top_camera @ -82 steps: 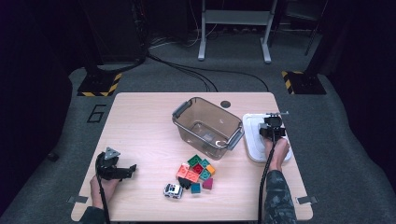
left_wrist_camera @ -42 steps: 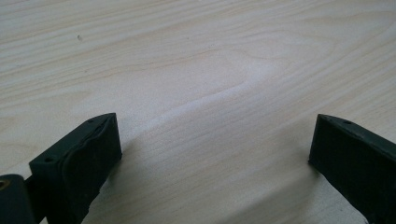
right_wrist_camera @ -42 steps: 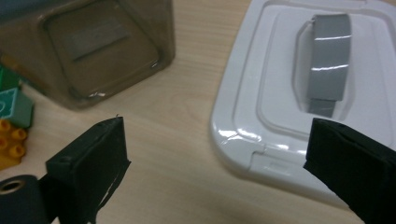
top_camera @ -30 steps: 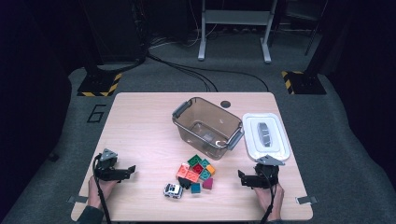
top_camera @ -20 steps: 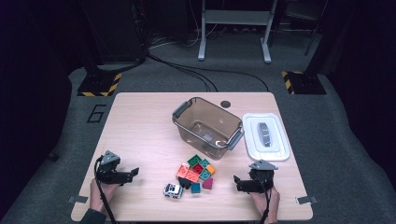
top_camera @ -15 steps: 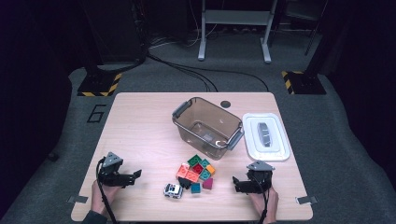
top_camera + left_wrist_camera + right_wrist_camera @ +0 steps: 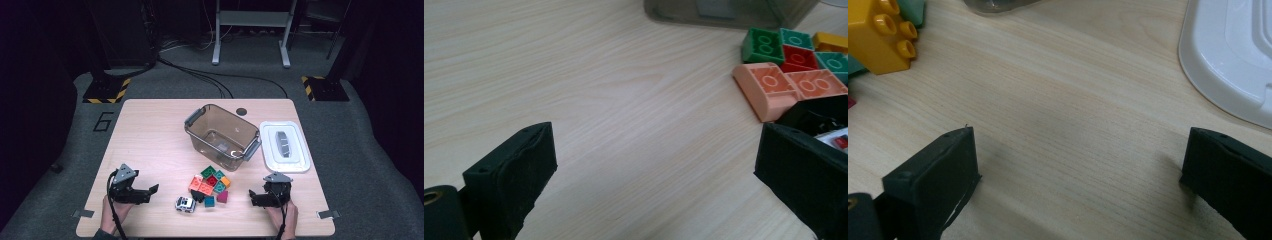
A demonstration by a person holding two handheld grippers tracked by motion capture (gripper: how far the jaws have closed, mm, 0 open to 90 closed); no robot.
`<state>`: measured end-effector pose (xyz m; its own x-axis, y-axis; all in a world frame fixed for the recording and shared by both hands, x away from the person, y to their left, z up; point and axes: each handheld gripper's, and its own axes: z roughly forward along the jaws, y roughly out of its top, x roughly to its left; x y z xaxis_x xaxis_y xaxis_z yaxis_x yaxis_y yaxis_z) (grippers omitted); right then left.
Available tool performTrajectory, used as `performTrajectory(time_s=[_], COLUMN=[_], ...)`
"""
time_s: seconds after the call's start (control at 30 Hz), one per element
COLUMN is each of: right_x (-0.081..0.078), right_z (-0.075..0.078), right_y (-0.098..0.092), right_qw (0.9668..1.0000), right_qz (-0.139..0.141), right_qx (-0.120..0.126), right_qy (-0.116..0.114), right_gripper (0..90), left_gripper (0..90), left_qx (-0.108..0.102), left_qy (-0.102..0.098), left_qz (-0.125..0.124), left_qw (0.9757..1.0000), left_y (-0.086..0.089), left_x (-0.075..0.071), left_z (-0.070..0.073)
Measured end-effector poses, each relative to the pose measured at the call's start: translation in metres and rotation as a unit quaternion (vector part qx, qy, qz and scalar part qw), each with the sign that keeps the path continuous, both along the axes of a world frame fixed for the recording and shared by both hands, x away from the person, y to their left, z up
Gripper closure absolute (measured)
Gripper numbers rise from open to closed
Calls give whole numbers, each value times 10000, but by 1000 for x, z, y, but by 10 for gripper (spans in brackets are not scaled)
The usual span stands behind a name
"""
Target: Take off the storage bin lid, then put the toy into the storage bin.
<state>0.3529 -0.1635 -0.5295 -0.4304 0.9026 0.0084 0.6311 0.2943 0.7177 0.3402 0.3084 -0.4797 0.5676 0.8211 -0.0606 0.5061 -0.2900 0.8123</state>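
A pile of coloured bricks lies in front of a clear plastic bin, with a small white toy car at its near left. My left gripper rests on the table left of the car, open and pointing right. In the left gripper view the left gripper spans bare wood; a peach brick and a green brick lie ahead at the right. My right gripper sits right of the pile, open. The right gripper holds nothing, with a yellow brick at the upper left.
A white lid lies flat to the right of the bin, and the lid's edge curves in beyond the right jaw. The bin looks empty. The table's front edge runs just behind both hands.
My right gripper came off the white lid at the back right, dropped to the table's front and edged left toward the bricks. The left gripper shifted slightly right.
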Motion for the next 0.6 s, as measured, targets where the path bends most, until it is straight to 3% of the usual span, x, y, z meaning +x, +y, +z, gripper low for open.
performTrajectory(time_s=[0.17,0.37,0.43,0.5,0.6], right_x=[0,0,0,0,0], right_z=[0,0,0,0,0], right_y=[0,0,0,0,0], right_qw=[10000,10000,10000,10000,10000], right_qz=[-50,-17,-16,-13,-17], right_qx=[14,-11,-11,-13,-13], right_qy=[-16,-13,-12,-15,-14], right_gripper=[9,10,10,10,10], left_gripper=[22,2,2,1,4], left_qx=[-108,-169,-211,-247,-255], left_qy=[3,52,4,-10,76], left_qz=[-291,-848,-1150,-1257,-1618], left_qw=[9995,9962,9931,9918,9865], left_y=[-10,-24,-31,-35,-42], left_x=[-7,-11,-12,-13,-13], left_z=[1,-5,-10,-13,-20])
